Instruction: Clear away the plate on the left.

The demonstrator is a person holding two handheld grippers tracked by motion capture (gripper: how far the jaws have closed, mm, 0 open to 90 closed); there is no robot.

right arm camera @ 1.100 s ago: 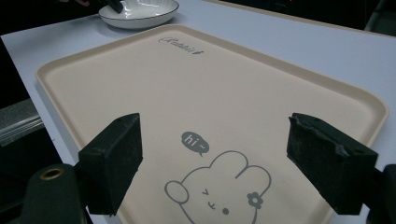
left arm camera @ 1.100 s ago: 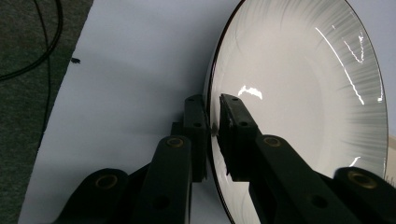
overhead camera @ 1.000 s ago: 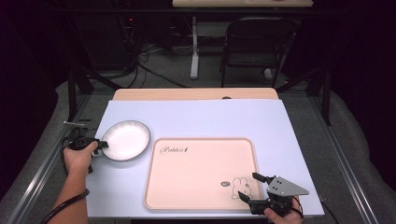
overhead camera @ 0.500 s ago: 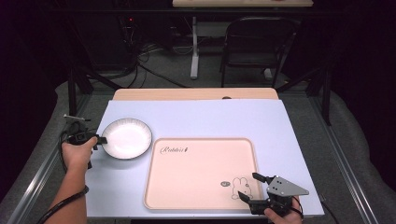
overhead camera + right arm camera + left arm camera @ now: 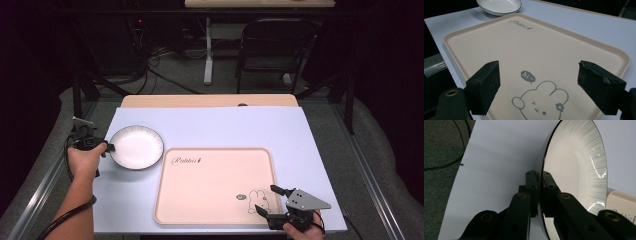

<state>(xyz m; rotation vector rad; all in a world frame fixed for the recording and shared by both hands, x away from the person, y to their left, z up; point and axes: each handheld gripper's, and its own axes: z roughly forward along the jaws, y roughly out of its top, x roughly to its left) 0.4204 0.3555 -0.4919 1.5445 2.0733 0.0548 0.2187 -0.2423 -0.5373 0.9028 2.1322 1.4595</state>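
- We saw the white plate (image 5: 136, 147) at the left of the pale blue table mat (image 5: 210, 120), just beside the beige rabbit tray (image 5: 215, 187).
- Our left gripper (image 5: 106, 147) was clamped on the plate's near rim.
- Our right gripper (image 5: 269, 199) had its jaws spread wide over the tray's corner, holding nothing.

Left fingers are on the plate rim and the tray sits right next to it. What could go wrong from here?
1. The left gripper pinches only the thin rim of the white plate, so the plate could tip or slip out as it is carried.
2. The plate's near edge lies close to the raised rim of the pink tray; a low carry might clip it and shift the tray.
3. The right gripper hangs open over the tray's rabbit corner and could crowd a placement there.
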